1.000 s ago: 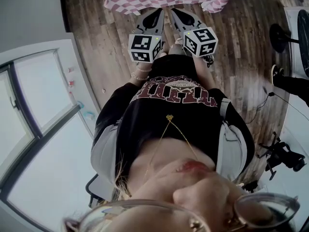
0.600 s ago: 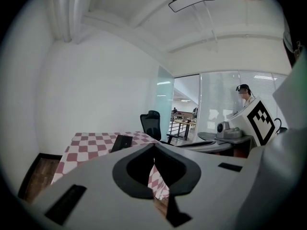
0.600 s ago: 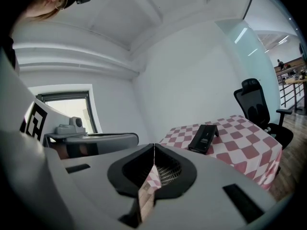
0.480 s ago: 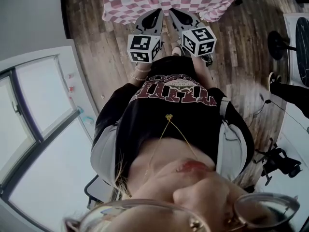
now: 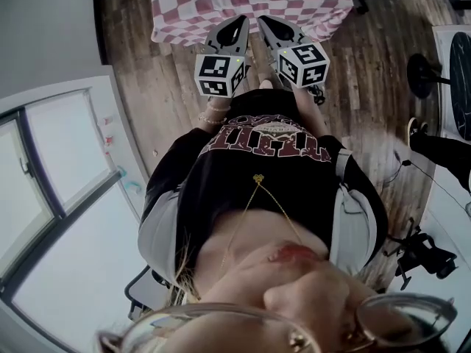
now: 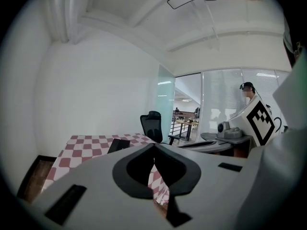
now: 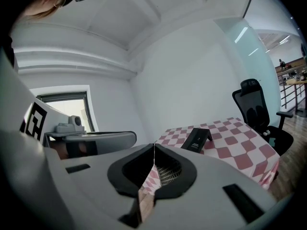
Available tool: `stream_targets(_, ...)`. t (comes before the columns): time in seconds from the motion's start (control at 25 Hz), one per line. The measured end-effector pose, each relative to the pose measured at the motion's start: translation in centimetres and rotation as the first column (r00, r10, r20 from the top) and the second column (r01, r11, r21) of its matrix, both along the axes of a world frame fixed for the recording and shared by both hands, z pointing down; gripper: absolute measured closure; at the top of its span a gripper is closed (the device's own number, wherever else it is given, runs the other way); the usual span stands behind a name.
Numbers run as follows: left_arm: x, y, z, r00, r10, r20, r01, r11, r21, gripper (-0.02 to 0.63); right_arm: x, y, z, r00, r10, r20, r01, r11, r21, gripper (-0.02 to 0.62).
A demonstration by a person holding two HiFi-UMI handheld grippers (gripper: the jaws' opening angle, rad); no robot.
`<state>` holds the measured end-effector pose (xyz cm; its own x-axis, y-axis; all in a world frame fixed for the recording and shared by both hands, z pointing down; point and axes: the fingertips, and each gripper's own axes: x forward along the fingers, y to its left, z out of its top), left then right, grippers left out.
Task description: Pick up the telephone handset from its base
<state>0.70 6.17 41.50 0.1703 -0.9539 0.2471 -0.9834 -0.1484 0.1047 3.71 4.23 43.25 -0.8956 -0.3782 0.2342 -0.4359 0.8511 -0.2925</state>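
left gripper (image 5: 238,22) jaws pressed together, empty, right gripper (image 5: 266,22) likewise, dark telephone (image 7: 196,139) on checked table (image 7: 240,145), long axis 8-to-2 o'clock in right gripper view

We find the head view dim and muted: the wooden floor (image 5: 368,57) is dark, and pale light comes off the glass panes (image 5: 51,160) at left. Both gripper views are bright and even, with white walls (image 6: 96,80) and soft shadows. The window (image 7: 62,107) in the right gripper view is washed out by daylight. All three views bend strongly towards the edges, and the gripper views have black corners.
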Motion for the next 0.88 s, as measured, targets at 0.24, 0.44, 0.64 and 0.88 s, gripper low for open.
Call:
stream_targets(0.24, 1.7, -1.1, 1.0, 1.000, -0.017, -0.023, 0.017, 1.000, -0.007, 0.595, 1.8, -1.3, 1.4, 0.999, -0.030, -0.040, 0.030, 0.999, -0.020, 0.575)
stream_targets(0.44, 1.6, -0.7, 1.5, 0.999, -0.043, -0.023, 0.043, 0.999, -0.023, 0.595, 2.0, -1.2, 2.0, 0.997, -0.056, -0.047, 0.054, 0.998, -0.034, 0.575)
stream_targets(0.64, 1.1, -0.8, 1.6, 0.999, -0.049, -0.017, 0.049, 0.999, -0.022, 0.595, 1.2, -1.0, 2.0, 0.997, -0.072, -0.029, 0.071, 0.996, -0.044, 0.575)
stream_targets(0.88, 0.1, -1.8, 1.5, 0.999, -0.043, -0.028, 0.042, 0.999, -0.019, 0.595, 1.0, -1.8, 2.0, 0.998, -0.053, -0.035, 0.051, 0.998, -0.036, 0.575)
